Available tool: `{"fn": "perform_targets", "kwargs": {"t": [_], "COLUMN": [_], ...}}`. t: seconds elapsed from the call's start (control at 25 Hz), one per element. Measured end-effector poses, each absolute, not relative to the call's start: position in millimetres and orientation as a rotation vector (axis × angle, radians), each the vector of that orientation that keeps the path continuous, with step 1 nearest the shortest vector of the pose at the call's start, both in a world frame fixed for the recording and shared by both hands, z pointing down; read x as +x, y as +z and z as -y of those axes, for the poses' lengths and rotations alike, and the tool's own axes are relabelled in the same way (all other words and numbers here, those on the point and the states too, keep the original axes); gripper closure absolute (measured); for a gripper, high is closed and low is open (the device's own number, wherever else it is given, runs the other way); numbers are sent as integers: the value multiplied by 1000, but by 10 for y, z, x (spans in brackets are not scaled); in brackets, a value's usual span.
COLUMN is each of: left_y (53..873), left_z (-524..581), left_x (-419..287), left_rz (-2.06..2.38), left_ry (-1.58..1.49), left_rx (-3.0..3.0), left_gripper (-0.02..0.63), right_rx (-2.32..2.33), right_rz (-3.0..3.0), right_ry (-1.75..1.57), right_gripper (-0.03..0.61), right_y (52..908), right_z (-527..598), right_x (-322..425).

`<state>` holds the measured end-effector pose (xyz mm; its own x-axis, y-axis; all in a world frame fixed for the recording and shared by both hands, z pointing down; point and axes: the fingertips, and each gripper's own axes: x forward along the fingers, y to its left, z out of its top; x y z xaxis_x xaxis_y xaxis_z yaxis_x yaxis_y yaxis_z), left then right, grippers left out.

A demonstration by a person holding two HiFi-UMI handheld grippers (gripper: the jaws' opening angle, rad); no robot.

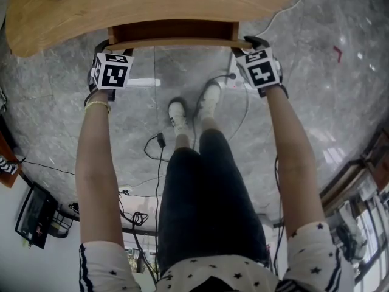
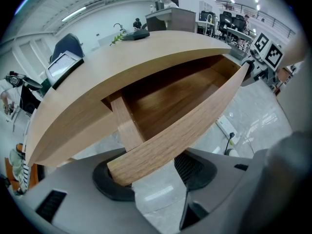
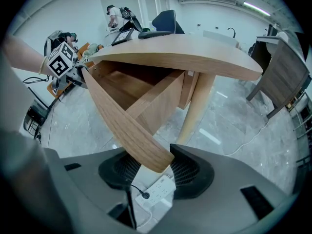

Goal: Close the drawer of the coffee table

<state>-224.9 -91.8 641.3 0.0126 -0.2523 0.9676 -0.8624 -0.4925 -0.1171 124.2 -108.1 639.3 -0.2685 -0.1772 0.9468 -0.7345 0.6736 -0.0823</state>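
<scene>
Left tool (image 1: 109,46), right tool (image 1: 252,41) each clamp drawer front (image 1: 176,42) (one drawer (image 1: 173,30), open).

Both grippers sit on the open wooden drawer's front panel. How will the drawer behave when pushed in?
The light-brown wooden drawer front panel looks thick and rigid, so likely won't flex. With left gripper and right gripper at opposite ends, uneven pushing might skew and jam it. Its inside looks empty, so probably light.

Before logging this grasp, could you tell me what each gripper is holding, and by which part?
Both hold the open drawer's front panel: left gripper on its left end, right gripper on its right end.
</scene>
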Motion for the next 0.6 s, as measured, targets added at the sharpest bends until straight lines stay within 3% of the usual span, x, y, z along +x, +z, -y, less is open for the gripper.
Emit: {"fn": "perform_targets", "kwargs": {"t": [0.6], "left_y": [6454], "left_z": [1089], "left_x": [-2243], "left_rz": [1158], "left_ry": [1487], "left_rx": [1725], "left_gripper": [368], "right_rx": [724], "right_rz": [1812], "right_ry": [634], "right_gripper": [390], "right_y": [6408], "right_z": [1278], "right_x": [1243]}}
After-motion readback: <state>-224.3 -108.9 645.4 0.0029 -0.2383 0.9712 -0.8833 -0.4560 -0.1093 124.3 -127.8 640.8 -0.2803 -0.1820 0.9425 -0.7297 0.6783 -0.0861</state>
